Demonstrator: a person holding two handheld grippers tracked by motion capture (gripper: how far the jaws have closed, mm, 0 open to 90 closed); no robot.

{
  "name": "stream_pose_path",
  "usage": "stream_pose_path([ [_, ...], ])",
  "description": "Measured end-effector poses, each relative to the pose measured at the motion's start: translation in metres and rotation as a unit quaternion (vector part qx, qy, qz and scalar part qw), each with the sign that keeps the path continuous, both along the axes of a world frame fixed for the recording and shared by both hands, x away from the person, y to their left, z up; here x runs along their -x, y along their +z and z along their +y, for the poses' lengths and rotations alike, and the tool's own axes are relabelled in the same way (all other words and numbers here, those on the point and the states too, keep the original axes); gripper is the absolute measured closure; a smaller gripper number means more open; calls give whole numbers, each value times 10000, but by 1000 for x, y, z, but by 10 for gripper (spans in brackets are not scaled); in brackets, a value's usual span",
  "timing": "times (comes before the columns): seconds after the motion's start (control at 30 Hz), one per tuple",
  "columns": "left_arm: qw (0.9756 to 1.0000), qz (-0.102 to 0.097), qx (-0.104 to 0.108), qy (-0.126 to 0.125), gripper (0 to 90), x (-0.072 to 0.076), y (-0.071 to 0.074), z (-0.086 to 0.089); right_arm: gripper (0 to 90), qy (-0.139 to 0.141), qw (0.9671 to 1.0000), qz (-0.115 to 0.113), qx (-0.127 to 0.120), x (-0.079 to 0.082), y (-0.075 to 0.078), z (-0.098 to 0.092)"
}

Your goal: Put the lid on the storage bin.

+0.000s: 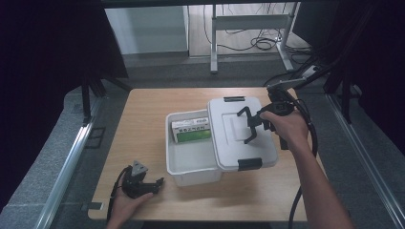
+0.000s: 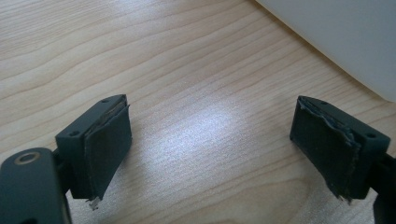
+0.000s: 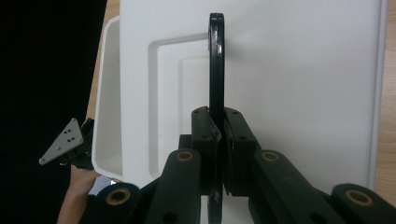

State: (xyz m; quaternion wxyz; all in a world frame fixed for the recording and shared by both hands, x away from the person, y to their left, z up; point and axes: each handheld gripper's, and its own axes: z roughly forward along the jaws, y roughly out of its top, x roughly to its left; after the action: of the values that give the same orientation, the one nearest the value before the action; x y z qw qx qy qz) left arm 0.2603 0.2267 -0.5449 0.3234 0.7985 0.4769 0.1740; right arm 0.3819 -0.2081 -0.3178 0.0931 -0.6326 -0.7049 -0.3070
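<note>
From the high view, I've got the right gripper [image 1: 251, 125] just right of centre, over the white lid [image 1: 241, 133], which sits shifted across the right side of the white bin [image 1: 191, 164]. A green-and-white box [image 1: 192, 131] lies in the bin's open left part. The left gripper [image 1: 143, 183] rests low left on the wooden counter [image 1: 143, 109], near the bin's front corner.

Left gripper view: jaws spread wide with nothing between them, just counter wood, and the bin wall [image 2: 345, 42] in the upper right.

Right gripper view: jaws clamped tight on the lid's black handle [image 3: 216, 60], which stands upright at centre frame. The left gripper [image 3: 70, 147] shows at lower left.
</note>
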Motion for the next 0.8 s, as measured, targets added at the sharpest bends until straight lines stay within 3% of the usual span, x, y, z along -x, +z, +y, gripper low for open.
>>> stream_pose_path([
  [0.8,10000,5,6,-32,123,-1,0,0,851,199,9998,42,18,-1,14,48],
])
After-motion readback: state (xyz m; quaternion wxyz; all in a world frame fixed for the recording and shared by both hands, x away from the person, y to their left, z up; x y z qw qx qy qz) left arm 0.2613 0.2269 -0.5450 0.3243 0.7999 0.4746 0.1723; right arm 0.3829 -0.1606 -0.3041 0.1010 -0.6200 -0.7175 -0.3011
